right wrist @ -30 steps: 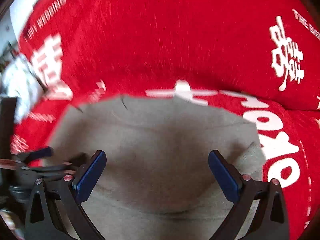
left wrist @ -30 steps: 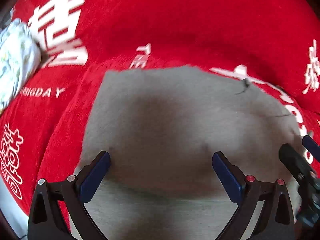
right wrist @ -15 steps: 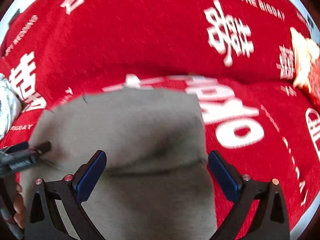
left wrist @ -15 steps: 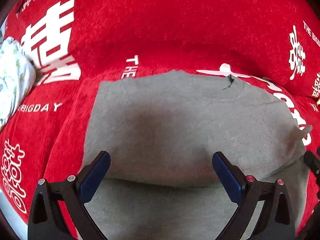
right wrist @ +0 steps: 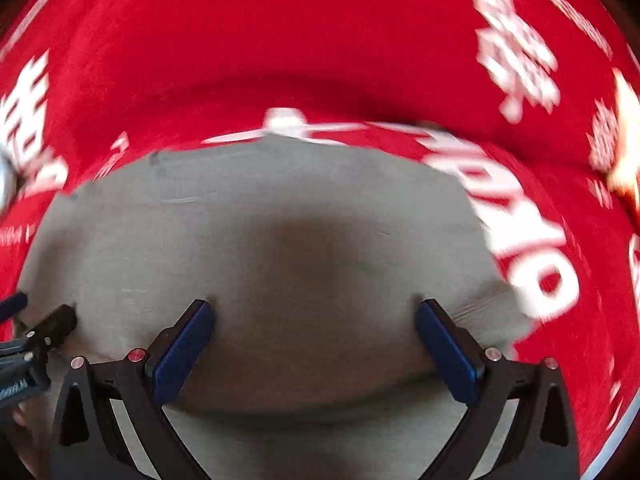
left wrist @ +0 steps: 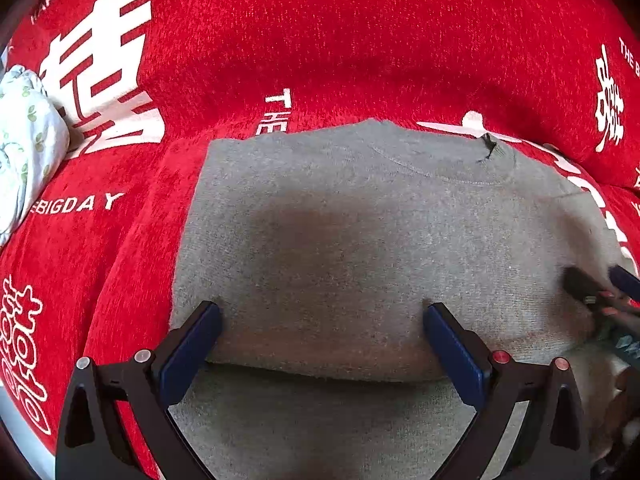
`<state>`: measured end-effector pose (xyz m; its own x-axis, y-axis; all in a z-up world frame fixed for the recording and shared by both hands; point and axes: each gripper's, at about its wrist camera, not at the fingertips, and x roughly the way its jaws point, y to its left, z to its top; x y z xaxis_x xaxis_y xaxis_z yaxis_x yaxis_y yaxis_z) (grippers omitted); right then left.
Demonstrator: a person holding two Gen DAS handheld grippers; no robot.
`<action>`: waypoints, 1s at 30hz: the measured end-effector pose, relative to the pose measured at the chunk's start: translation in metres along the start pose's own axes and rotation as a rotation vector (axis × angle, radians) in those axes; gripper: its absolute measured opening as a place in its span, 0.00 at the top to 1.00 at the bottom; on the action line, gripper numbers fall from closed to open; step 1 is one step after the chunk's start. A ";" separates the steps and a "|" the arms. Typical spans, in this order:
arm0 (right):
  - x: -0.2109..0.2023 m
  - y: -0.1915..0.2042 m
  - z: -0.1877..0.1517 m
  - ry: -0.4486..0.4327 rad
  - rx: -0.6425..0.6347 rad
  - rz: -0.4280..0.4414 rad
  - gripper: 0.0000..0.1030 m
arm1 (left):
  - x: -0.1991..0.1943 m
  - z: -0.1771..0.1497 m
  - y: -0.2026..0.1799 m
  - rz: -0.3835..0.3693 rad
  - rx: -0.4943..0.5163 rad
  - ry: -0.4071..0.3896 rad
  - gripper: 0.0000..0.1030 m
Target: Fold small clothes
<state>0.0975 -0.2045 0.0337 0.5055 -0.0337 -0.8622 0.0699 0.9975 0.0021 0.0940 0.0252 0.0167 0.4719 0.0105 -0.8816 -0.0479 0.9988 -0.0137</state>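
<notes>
A grey knitted garment [left wrist: 360, 240] lies folded on a red cloth with white lettering [left wrist: 320, 40]; a folded edge crosses it just in front of my fingers. My left gripper [left wrist: 320, 336] is open and empty just above the garment's near left part. My right gripper [right wrist: 314, 336] is open and empty over the same garment [right wrist: 260, 240] further right; that view is blurred. The right gripper's fingertips show at the right edge of the left wrist view [left wrist: 600, 292]. The left gripper shows at the left edge of the right wrist view [right wrist: 36, 332].
A white cloth with a green leaf print [left wrist: 24, 152] lies at the far left on the red cloth. A yellow-orange thing [right wrist: 624, 152] sits at the far right, blurred. The red cloth's edge [right wrist: 612, 452] runs along the lower right.
The right gripper swung right, then back left over the garment. The left view rose slightly, showing more of the garment's far edge. Both grippers stayed open.
</notes>
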 end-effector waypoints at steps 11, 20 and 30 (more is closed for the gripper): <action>-0.028 -0.021 -0.004 -0.089 0.027 0.037 0.01 | 0.002 0.016 -0.015 -0.051 -0.011 0.025 0.01; 0.031 0.004 0.035 0.040 -0.084 0.034 0.00 | 0.033 0.048 -0.017 -0.014 0.002 0.075 0.01; -0.029 0.016 -0.050 -0.030 -0.109 0.049 0.00 | -0.023 -0.028 -0.017 -0.021 0.059 -0.027 0.01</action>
<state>0.0409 -0.1842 0.0331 0.5314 0.0150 -0.8470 -0.0489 0.9987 -0.0130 0.0593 0.0066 0.0242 0.4962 -0.0102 -0.8681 0.0137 0.9999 -0.0039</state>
